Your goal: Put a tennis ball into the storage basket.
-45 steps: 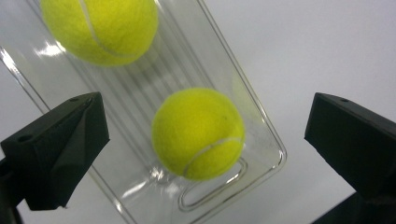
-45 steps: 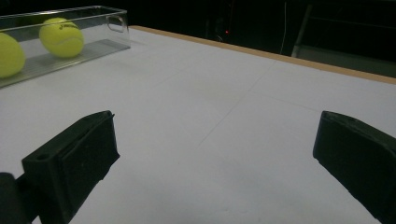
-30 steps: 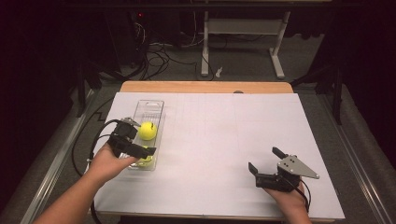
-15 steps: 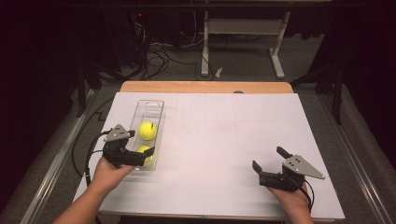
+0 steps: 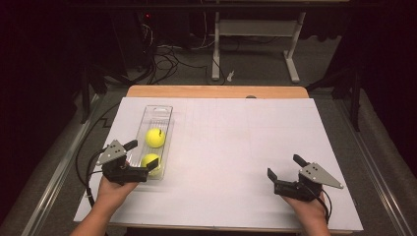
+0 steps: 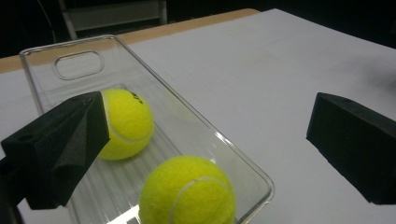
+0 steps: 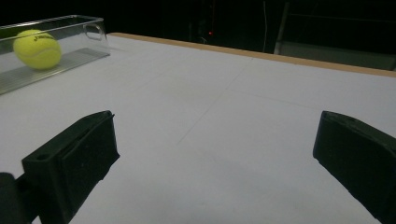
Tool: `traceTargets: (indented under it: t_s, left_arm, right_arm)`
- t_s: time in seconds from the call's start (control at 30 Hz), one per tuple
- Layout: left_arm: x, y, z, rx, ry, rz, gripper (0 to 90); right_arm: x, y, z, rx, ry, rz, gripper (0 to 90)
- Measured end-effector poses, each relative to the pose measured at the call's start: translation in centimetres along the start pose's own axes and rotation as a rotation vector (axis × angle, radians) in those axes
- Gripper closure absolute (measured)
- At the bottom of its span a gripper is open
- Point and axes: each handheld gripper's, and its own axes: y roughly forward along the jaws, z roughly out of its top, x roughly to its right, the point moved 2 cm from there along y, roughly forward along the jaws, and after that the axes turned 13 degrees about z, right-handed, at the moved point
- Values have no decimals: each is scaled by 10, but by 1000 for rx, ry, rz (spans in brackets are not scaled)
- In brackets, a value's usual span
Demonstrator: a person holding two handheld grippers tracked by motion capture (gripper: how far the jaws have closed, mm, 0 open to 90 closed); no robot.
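The left tongs [image 5: 142, 153] sit at the near end of a clear plastic tray [image 5: 167, 112], their jaws wide apart and clamped on nothing. In the high view one jaw tip lies at the tray's outer long edge and the other reaches over the tray's near end, right by the nearer tennis ball [image 5: 150, 162]; whether that jaw touches the ball cannot be told. In the left gripper view the nearer tennis ball [image 6: 187, 192] lies just ahead of the tongs, low between the two jaws and closer to the left-hand one, while the farther tennis ball [image 6: 125, 123] rests deeper in the tray, partly behind that same jaw's tip. Both balls lie on the ribbed floor of the tray, a little apart from each other. Beyond the farther ball the tray [image 6: 140, 60] runs on bare to a slotted tab at its far end. The right tongs [image 5: 284, 171] are well apart from all this, low over the white counter [image 5: 236, 137], jaws also spread wide with nothing between them. From the right gripper view the tray [image 7: 88, 32] stands far off, ahead and to the left, with one ball [image 7: 37, 49] visible through its wall.
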Motion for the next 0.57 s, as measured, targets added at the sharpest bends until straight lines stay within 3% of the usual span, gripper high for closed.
traceTargets:
  t_s: [0.23,0.33,0.57]
  left_arm:
    - [-15,-9,2,27,-69,8,2]
    - [-19,-11,-3,14,-41,13,2]
    - [-18,-12,-5,6,-52,6,2]
  right_arm:
    - [-6,4,0,-12,-24,15,3]
    - [-7,4,0,-13,-32,16,3]
    - [-8,4,-1,-15,-34,18,3]
